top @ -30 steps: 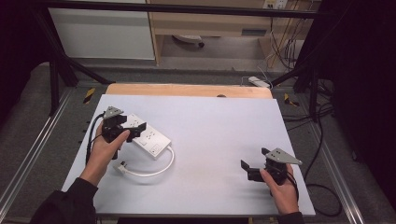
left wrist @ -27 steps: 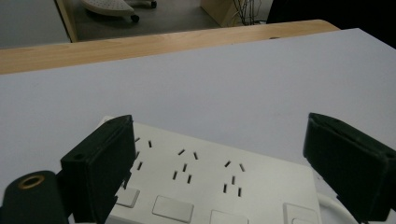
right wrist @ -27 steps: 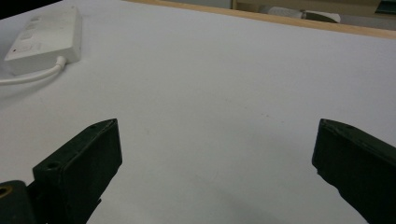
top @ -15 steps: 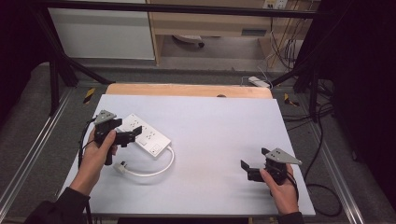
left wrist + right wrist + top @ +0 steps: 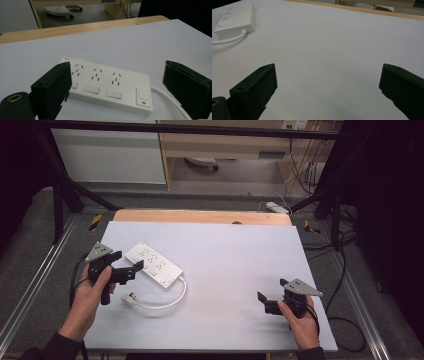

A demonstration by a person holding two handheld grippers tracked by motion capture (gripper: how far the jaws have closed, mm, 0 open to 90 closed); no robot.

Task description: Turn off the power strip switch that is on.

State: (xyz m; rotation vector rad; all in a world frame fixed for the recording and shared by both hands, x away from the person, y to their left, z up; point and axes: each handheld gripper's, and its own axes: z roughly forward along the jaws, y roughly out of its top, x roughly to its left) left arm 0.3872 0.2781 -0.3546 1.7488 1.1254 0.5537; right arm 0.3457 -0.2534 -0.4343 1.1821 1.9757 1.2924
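Observation:
A white power strip (image 5: 152,265) with three sockets and a switch lies flat on the left part of the white table (image 5: 235,255). Its white cable (image 5: 170,301) loops toward the front and ends in a plug (image 5: 129,298). My left gripper (image 5: 128,260) is open, just left of the strip, jaws pointing at it. In the left gripper view the strip (image 5: 107,85) lies close ahead of the open left gripper (image 5: 116,75), with nothing between the jaws. My right gripper (image 5: 272,290) is open and holds nothing at the front right. The right gripper view shows the right gripper (image 5: 328,75) over bare table, the strip (image 5: 235,17) far off.
A wooden strip (image 5: 200,216) runs along the table's far edge. Beyond it are a pale cabinet (image 5: 110,155), a shelf unit and floor cables (image 5: 305,175). Black frame posts (image 5: 60,185) stand at both sides.
My left gripper has drawn back a little to the left, away from the power strip. The strip, its cable and the right gripper have stayed where they were.

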